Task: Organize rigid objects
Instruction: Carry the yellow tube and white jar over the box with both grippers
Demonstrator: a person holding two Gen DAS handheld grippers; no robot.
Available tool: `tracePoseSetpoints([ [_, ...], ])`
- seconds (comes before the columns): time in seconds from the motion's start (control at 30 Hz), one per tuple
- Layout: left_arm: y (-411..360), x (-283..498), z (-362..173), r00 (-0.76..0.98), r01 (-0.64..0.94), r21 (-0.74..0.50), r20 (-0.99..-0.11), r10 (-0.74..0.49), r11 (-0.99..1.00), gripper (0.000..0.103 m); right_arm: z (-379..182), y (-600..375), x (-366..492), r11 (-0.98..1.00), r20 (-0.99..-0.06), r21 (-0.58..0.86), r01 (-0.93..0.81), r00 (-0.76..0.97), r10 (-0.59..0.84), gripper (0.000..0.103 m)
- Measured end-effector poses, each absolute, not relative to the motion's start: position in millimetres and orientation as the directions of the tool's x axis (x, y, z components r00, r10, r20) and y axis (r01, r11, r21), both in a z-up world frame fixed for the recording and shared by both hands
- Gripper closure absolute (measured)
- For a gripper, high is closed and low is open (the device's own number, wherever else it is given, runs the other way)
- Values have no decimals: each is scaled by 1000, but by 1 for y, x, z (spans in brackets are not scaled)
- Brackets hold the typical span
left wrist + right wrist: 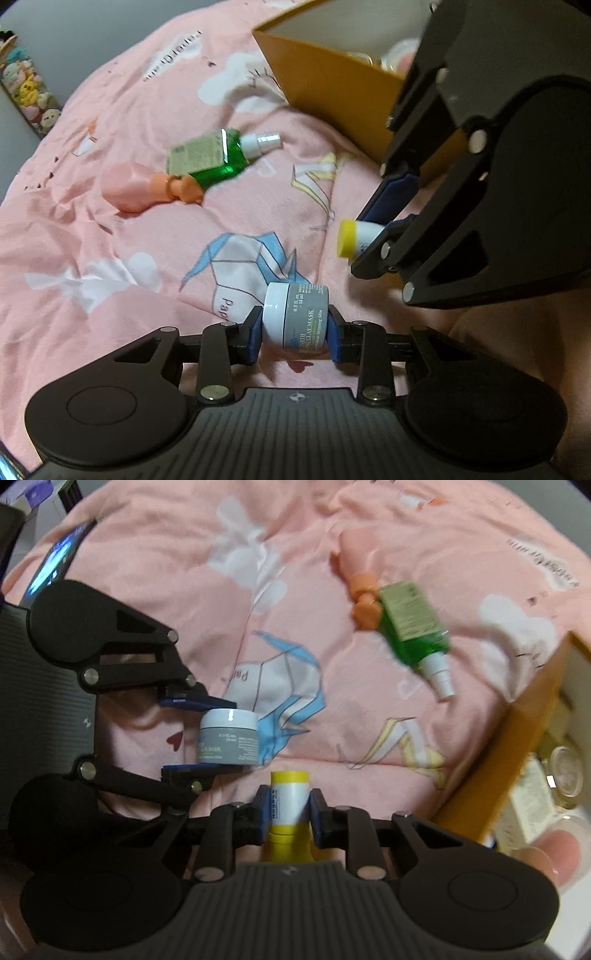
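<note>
My left gripper [295,334] is shut on a small grey clay-mask jar [301,317] with a white lid, held above the pink bedspread [110,240]; the jar also shows in the right wrist view [229,738]. My right gripper [288,810] is shut on a white tube with yellow caps [289,797]; that tube shows in the left wrist view [356,238], to the right of my left gripper. A green spray bottle [207,157] and a pink bottle with an orange cap [136,186] lie side by side on the bedspread further ahead.
An open yellow-orange cardboard box [332,88] stands on the bed at the far right and holds several jars and packets [554,768]. A phone with a lit screen [55,559] lies at the bed's edge. A strip of plush toys [26,92] is at the far left.
</note>
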State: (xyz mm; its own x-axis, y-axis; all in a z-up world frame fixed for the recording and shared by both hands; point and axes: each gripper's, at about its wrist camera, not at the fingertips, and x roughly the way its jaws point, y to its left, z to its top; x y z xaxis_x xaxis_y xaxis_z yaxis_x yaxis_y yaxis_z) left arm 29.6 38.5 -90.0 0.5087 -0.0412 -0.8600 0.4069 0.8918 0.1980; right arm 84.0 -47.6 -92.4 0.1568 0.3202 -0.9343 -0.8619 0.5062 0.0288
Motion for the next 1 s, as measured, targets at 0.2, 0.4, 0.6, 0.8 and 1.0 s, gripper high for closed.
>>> tracePoseSetpoints([
  [0.2,47,29,-70,562,338,172,-825,-52,925,65,-65,-59,81,564,-888,25,-826,241,393,82],
  [0.4,59,37,-45,597,248,110,-799,-62,962,65,-37,-75,89,616,-828,87,-783,287,481,82],
  [0.6,51,45,-14,640,229,69,-763,-97,971,65,-2,-96,95,655,-756,109,-748,366,543,82],
  [0.8,28,59,15,692,257,50,-707,-147,965,65,35,-133,105,728,-669,140,-672,478,569,82],
  [1.0,-9,75,25,666,378,22,-701,-256,925,65,43,-175,126,836,-669,113,-537,581,464,82],
])
